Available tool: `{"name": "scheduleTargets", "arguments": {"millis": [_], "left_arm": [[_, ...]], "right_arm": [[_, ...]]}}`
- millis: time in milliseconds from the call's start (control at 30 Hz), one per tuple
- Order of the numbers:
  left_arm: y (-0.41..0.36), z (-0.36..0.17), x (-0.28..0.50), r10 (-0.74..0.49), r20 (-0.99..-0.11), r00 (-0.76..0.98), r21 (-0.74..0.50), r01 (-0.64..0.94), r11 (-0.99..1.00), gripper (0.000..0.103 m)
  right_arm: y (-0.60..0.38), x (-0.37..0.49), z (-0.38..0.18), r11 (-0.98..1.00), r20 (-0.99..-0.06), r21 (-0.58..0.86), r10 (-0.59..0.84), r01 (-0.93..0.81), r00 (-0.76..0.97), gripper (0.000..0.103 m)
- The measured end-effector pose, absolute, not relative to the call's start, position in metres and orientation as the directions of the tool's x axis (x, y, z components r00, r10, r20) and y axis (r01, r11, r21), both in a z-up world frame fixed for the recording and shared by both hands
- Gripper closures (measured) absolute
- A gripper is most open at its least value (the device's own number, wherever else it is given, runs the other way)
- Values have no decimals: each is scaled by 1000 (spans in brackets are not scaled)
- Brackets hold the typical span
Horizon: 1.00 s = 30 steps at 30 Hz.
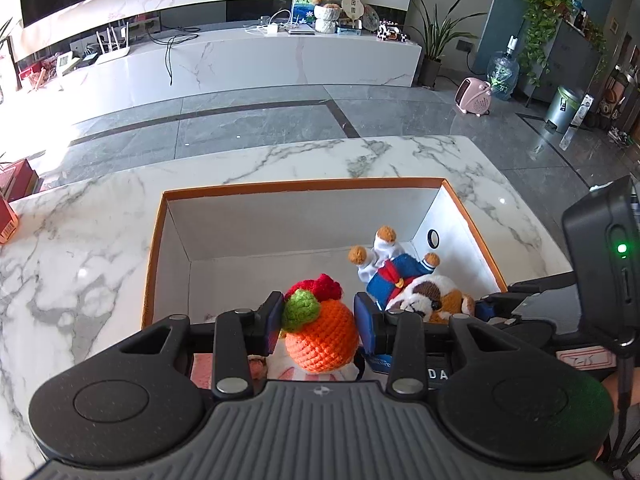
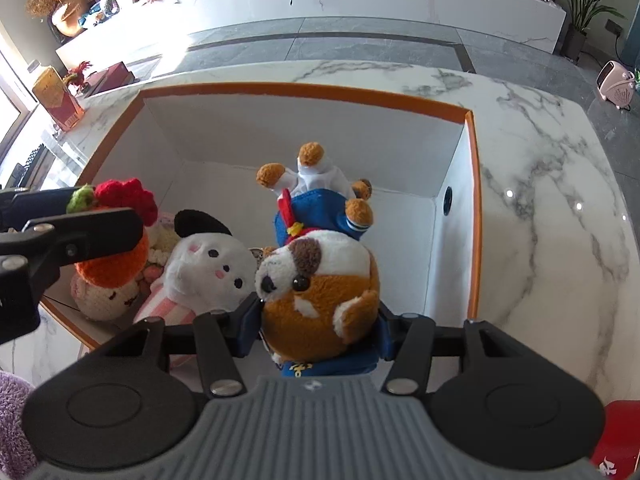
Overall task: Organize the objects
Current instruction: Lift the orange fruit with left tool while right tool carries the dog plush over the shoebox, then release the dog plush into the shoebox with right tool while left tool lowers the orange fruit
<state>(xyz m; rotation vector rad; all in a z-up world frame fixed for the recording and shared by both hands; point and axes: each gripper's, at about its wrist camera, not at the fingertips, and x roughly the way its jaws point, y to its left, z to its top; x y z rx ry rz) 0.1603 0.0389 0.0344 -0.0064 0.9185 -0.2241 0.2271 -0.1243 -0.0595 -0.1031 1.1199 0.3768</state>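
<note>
Left wrist view: left gripper [image 1: 318,322] is clamped on an orange crochet toy [image 1: 322,338] w/ green and red knit topping, both pads pressing its sides. It hangs over the near end of an orange-rimmed box [image 1: 304,185] w/ white inside, which sits on a white marble table [image 1: 100,220]. Below the toy, bits of pink and white plush show, too hidden to tell what they are. To the right, a brown-and-white plush dog [image 1: 434,300] w/ a blue-dressed doll [image 1: 394,270] behind it, doll's legs pointing up. The other gripper's black body is at the right edge.

Right wrist view: right gripper [image 2: 318,322] is closed on the plush dog [image 2: 320,288], pads against both flanks, dog's face turned left. It's held over the box [image 2: 474,208], near-right part. Blue-dressed doll [image 2: 316,204] is just behind the dog, upside down inside the box. Left of the dog, touching its snout, a white plush animal [image 2: 212,268] w/ a black ear lies at the box's near-left. Further left, a cream knit doll [image 2: 106,298] sits under the crochet toy [image 2: 120,256], which the left gripper's finger [image 2: 80,232] holds.
</note>
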Motion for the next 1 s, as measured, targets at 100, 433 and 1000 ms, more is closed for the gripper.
{"name": "scheduleTargets", "arguments": {"millis": [100,433,1000], "left_arm": [[39,33,161,-197,-791,579,-102,192,976,59],[39,31,163,-189,-800,569,-103,180,978,59],[32,41,159,-210,-788,579,-120,191,974,59]], "right_arm": [[-118,228,-64,928,-901,100,237,-359,363,46],[-107,229,-82,919,-931,145,252,-367,264,45],[-122,210,-42,908,-887,41,225,-418,404,28]]}}
